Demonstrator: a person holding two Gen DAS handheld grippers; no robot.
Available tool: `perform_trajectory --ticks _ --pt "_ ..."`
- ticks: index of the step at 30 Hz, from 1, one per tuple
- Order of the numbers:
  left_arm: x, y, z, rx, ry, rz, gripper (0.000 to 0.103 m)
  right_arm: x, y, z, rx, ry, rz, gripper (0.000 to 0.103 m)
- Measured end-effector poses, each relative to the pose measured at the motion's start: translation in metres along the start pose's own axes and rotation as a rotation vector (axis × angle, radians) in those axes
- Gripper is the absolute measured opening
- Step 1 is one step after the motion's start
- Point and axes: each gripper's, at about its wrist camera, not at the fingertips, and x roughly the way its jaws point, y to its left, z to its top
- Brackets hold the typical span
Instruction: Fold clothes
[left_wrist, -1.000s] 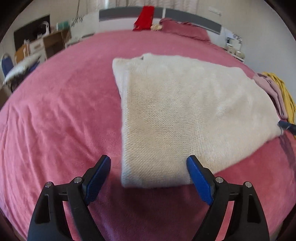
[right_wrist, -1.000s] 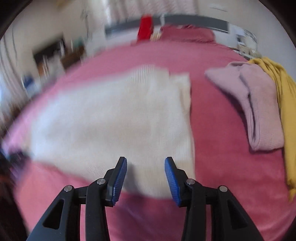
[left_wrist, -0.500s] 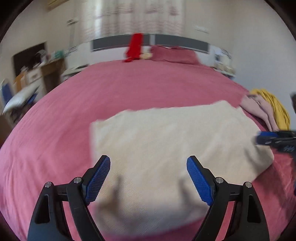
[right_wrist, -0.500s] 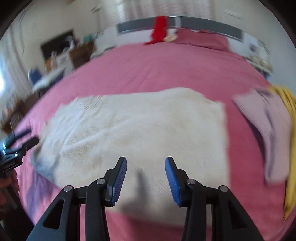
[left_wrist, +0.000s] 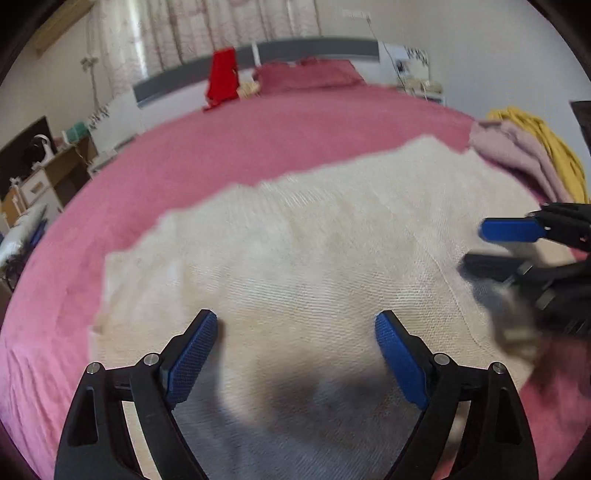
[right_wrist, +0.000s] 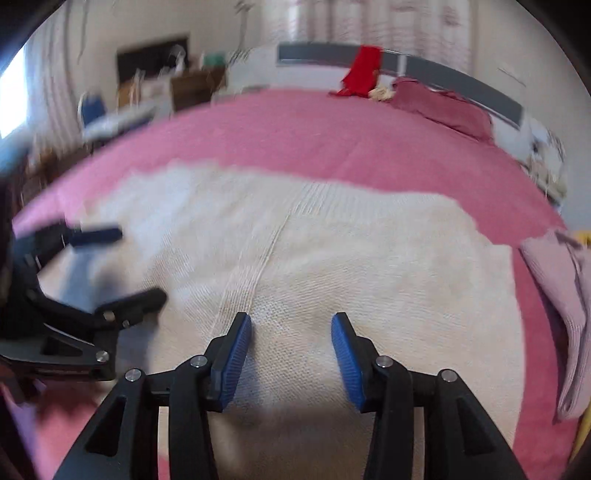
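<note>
A cream knit sweater (left_wrist: 314, 240) lies folded flat on the pink bedspread (left_wrist: 258, 147), its long side running across both views. My left gripper (left_wrist: 295, 325) hovers over the sweater's near part, its jaws wide and still opening, with nothing between the pads. My right gripper (right_wrist: 291, 325) hangs above the sweater (right_wrist: 369, 258) beside a knit seam, open about halfway and empty. Each gripper shows in the other's view: the right gripper (left_wrist: 472, 246) at the right edge, the left gripper (right_wrist: 142, 264) at the left edge.
A folded pale pink garment (left_wrist: 517, 155) and a yellow garment (left_wrist: 546, 136) lie just beyond the sweater's right end. A red cloth (left_wrist: 221, 77) and dark pink pillow (left_wrist: 306, 74) sit at the headboard. Desk and shelves (left_wrist: 40, 173) stand left of the bed.
Both grippers have swung over the sweater and drawn closer together, so each now shows large in the other's view. The sweater itself has stayed flat.
</note>
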Motion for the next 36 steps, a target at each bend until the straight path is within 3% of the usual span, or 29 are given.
perform_trajectory --ticks 1,3,6,7,11,15,17,20,24,28,31,33,36 --pt "-0.006 0.006 -0.002 0.003 -0.022 0.035 0.089 -0.011 -0.007 -0.002 0.022 -0.03 0.013 0.046" --pt "-0.009 0.026 -0.013 -0.025 0.006 0.104 0.089 -0.022 -0.026 -0.012 0.064 -0.007 -0.014 0.046" --pt "-0.018 0.064 -0.043 -0.15 0.061 0.104 0.09 -0.036 -0.06 -0.039 0.131 0.021 -0.071 0.046" --pt "-0.019 0.077 -0.051 -0.193 0.076 0.102 0.095 -0.039 -0.071 -0.048 0.168 0.033 -0.094 0.046" --pt "-0.033 0.114 -0.076 -0.376 0.117 0.03 0.098 -0.054 -0.126 -0.095 0.353 0.107 -0.099 0.046" --pt "-0.059 0.15 -0.079 -0.52 0.08 -0.052 0.098 -0.088 -0.154 -0.092 0.43 0.067 0.032 0.046" --pt "-0.071 0.167 -0.062 -0.558 0.024 -0.083 0.098 -0.095 -0.171 -0.081 0.446 0.057 0.08 0.047" --pt "-0.061 0.195 -0.037 -0.604 0.013 -0.101 0.098 -0.084 -0.2 -0.055 0.479 0.093 0.114 0.047" --pt "-0.025 0.209 -0.011 -0.624 0.082 -0.178 0.098 -0.046 -0.23 -0.022 0.499 0.182 0.186 0.047" --pt "0.0 0.211 0.004 -0.595 0.115 -0.209 0.098 -0.017 -0.249 -0.007 0.514 0.227 0.192 0.047" --pt "0.022 0.215 0.003 -0.602 0.203 -0.248 0.098 -0.004 -0.259 -0.006 0.53 0.267 0.186 0.047" --pt "0.029 0.216 -0.002 -0.578 0.219 -0.303 0.098 0.006 -0.27 -0.012 0.591 0.288 0.232 0.047" --pt "0.031 0.22 -0.008 -0.612 0.189 -0.348 0.1 0.015 -0.278 -0.022 0.691 0.272 0.369 0.05"
